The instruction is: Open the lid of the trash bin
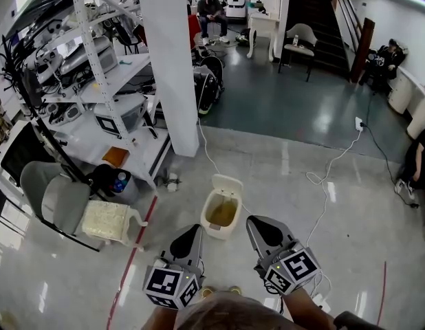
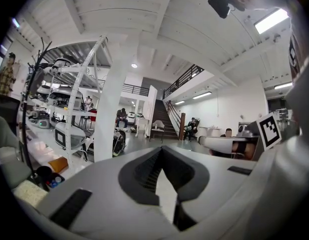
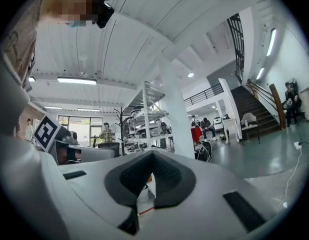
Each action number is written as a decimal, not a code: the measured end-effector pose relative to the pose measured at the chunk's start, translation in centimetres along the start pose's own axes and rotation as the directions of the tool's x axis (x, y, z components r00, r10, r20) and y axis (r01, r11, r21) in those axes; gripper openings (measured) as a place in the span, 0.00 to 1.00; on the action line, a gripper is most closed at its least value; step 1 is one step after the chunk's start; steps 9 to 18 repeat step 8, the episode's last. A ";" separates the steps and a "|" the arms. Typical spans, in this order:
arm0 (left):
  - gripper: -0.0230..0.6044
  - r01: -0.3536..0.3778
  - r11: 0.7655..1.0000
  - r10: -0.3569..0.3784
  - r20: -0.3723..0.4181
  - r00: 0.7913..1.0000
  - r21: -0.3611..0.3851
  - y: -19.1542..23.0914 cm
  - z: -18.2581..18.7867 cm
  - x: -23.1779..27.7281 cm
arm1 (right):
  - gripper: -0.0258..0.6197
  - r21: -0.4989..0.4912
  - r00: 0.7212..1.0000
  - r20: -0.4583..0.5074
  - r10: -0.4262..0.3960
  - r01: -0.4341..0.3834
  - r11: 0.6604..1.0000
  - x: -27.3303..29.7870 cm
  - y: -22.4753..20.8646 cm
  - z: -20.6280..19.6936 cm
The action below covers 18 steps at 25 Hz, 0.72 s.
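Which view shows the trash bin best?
The head view: the trash bin sits whole near the middle, with its lid raised and the inside visible. Neither the left nor the right gripper view clearly shows it beyond the jaws.

The trash bin (image 1: 208, 218) is smooth cream plastic. The floor (image 1: 322, 239) around it is polished and glossy, mirroring the lights. The left claw (image 1: 193, 229) and right claw (image 1: 257, 220) have matt grey plastic shells with black ribbed pads (image 2: 146, 172). At eight o'clock, a chair cushion (image 1: 106, 220) looks coarse and woven.
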<state>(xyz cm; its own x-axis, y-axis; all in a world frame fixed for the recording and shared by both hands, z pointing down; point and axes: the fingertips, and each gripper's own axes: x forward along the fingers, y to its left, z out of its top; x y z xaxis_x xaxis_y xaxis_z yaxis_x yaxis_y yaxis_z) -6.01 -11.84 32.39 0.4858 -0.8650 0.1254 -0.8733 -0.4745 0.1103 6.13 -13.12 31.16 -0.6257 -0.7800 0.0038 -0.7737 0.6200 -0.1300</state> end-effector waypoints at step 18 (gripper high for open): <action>0.03 -0.004 1.000 0.004 -0.001 1.000 0.000 -0.2 -0.1 0.6 | 0.09 -0.003 1.000 0.018 0.012 -0.012 1.000 0.0 -0.8 0.4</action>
